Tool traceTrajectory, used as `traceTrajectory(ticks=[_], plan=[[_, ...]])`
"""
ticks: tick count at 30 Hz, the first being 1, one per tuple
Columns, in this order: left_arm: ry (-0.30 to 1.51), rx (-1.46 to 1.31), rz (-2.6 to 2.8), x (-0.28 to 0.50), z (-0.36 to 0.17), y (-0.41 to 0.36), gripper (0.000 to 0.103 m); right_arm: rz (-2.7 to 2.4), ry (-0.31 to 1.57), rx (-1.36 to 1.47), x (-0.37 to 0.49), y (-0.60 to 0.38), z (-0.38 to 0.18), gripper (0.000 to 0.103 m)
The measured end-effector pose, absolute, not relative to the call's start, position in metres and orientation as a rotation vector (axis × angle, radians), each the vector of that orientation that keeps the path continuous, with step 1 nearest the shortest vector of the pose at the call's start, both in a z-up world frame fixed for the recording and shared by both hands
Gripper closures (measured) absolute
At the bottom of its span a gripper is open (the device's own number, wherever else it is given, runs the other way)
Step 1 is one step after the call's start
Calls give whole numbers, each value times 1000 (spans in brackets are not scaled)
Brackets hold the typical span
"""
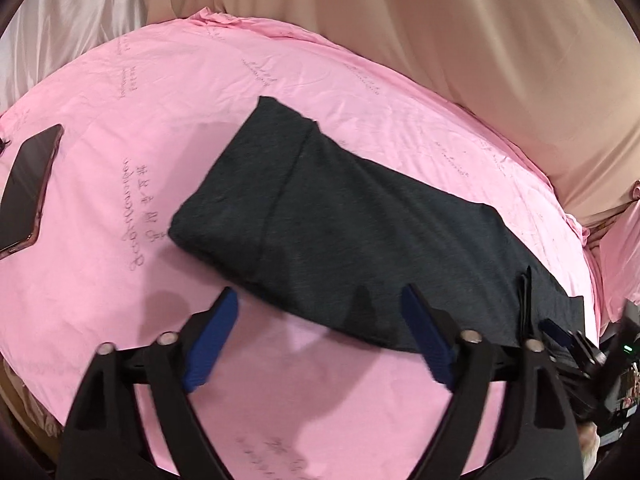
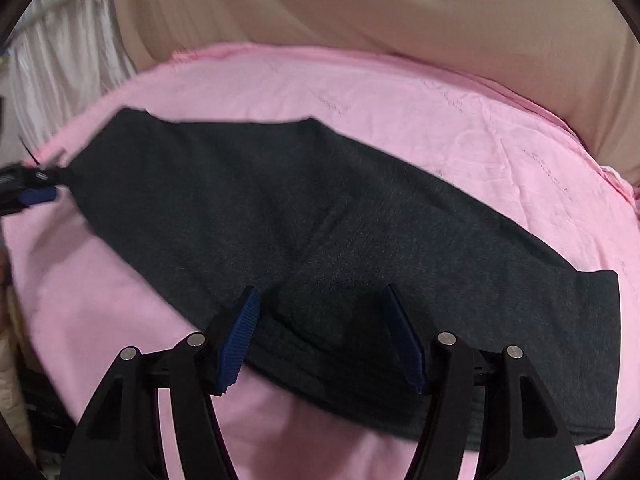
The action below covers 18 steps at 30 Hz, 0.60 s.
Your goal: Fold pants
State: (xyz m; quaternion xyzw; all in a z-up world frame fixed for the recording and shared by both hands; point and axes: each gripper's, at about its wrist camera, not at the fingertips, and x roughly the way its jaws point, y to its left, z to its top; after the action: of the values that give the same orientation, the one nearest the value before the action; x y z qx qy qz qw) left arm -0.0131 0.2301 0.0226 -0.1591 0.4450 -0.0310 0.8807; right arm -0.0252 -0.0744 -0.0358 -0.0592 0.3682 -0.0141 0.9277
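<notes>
The dark grey pants (image 1: 320, 208) lie folded in a long band across the pink sheet (image 1: 100, 288), one layer doubled over at the far left end. My left gripper (image 1: 320, 292) hovers open over the near edge of the band, nothing between its blue pads (image 1: 212, 340). In the right wrist view the pants (image 2: 320, 208) fill the middle. My right gripper (image 2: 320, 292) stands open above their near edge, pads (image 2: 240, 340) apart and not pressing the cloth. Each view catches the other gripper at its edge: the right gripper (image 1: 560, 332) and the left gripper (image 2: 38, 196).
A dark phone (image 1: 28, 188) lies on the sheet at the far left. Beige drapery (image 1: 480, 40) hangs behind the bed, with white curtain (image 1: 72, 12) at the back left. The sheet's edge (image 2: 616, 184) drops off at the right.
</notes>
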Motion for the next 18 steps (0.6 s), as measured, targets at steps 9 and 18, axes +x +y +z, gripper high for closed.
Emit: traceTrajectory(ticks=[9, 18], plan=[[923, -407, -84, -12, 8, 254, 15, 64, 631, 100, -19, -83, 20, 91], [938, -447, -37, 16, -6, 251, 29, 127, 683, 144, -8, -75, -11, 65]])
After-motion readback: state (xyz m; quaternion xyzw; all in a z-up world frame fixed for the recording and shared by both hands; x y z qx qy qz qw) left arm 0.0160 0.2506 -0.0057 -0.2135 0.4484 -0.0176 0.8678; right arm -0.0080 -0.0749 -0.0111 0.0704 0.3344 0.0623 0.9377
